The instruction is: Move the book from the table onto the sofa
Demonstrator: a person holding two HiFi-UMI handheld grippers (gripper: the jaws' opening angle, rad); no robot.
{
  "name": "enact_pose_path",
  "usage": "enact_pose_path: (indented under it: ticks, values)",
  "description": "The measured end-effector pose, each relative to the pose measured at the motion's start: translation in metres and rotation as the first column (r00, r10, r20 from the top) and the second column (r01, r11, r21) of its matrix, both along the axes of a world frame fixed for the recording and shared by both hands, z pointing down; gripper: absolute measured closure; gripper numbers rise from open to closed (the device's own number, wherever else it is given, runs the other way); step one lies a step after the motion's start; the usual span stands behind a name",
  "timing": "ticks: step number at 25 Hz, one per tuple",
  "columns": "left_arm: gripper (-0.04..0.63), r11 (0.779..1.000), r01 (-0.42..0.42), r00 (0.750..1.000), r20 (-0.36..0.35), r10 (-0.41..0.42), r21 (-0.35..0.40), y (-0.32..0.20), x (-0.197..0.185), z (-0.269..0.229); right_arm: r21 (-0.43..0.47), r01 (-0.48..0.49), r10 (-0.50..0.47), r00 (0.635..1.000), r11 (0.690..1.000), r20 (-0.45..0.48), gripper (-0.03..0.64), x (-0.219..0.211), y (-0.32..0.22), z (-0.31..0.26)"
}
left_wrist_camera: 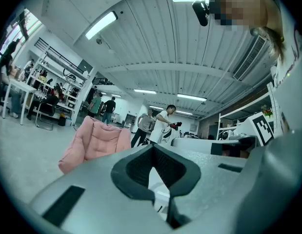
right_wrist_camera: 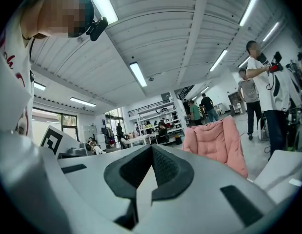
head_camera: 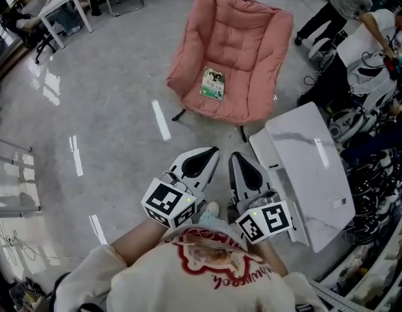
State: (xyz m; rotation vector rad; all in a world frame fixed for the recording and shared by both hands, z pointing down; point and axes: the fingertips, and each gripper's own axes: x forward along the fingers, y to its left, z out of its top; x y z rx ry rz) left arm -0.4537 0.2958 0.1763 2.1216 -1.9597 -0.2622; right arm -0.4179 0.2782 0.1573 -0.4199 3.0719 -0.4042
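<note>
The book [head_camera: 213,83] lies flat on the seat cushion of the pink sofa [head_camera: 243,31], near its front edge. Its cover faces up and looks greenish, though it is too small to read. The white counter [head_camera: 317,174] stands near the sofa's right front corner, on the glossy grey floor [head_camera: 103,109]. Well back from the sofa, close to the person's chest, the left tongs [head_camera: 199,162] and right tongs [head_camera: 245,171] sit side by side and point towards the sofa. Both are clenched with nothing between them, as their own views show [left_wrist_camera: 153,147] [right_wrist_camera: 151,149].
</note>
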Motion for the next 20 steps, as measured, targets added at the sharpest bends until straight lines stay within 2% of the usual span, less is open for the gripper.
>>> enact_pose_path:
  ticks: [20]
  values:
    - [0.591, 1.000, 0.021, 1.000, -0.009, -0.020, 0.022, -0.0056, 0.0083, 0.0008, 0.037, 0.002, -0.002, 1.000, 0.999, -0.006, 0.617, 0.0082, -0.0067, -0.0016]
